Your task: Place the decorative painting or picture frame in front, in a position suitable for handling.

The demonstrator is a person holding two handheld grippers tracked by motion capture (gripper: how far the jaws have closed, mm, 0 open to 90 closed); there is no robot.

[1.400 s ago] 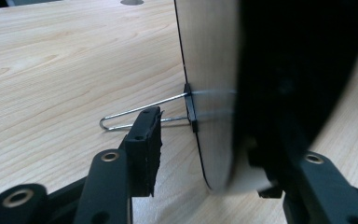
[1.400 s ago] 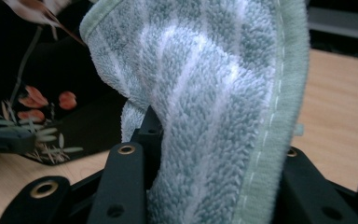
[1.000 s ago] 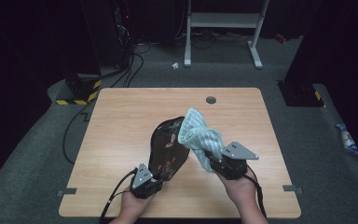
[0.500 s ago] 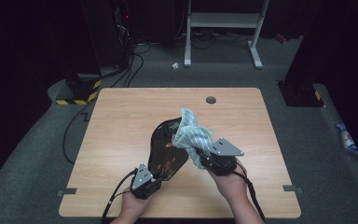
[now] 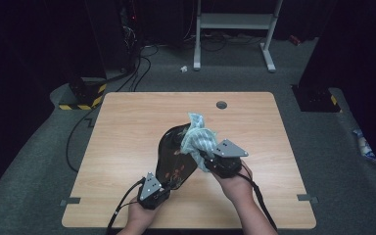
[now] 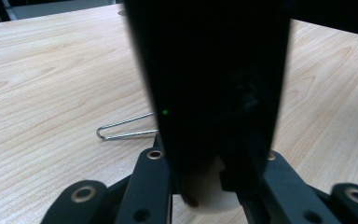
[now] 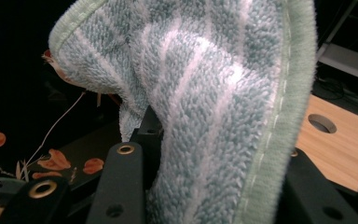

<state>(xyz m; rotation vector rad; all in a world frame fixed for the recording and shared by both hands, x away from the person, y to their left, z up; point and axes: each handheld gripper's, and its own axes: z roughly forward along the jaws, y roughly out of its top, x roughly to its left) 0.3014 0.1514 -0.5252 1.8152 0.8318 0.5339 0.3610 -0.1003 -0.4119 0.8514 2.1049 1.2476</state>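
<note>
A black oval plate (image 5: 173, 164) with red-orange flowers stands tilted on edge above the wooden table (image 5: 127, 127). My left gripper (image 5: 164, 185) is shut on its near rim; in the left gripper view the dark plate (image 6: 214, 70) rises between the jaws of the left gripper (image 6: 212, 161). My right gripper (image 5: 206, 157) is shut on a teal-and-white striped towel (image 5: 197, 134), which lies against the plate's upper right face. Close up, the towel (image 7: 205, 93) bulges out of the right gripper (image 7: 207, 161), with the flowered plate (image 7: 28, 154) behind it at the left.
A bent metal wire (image 6: 121, 129) lies on the table just beyond the left gripper. A round cable hole (image 5: 221, 104) sits near the table's far edge. Cables (image 5: 78, 142) and a white stand (image 5: 235, 29) are on the floor past the table.
My right gripper has carried the towel a little left and down, closer onto the plate's face. The left gripper and the plate have stayed almost still.
</note>
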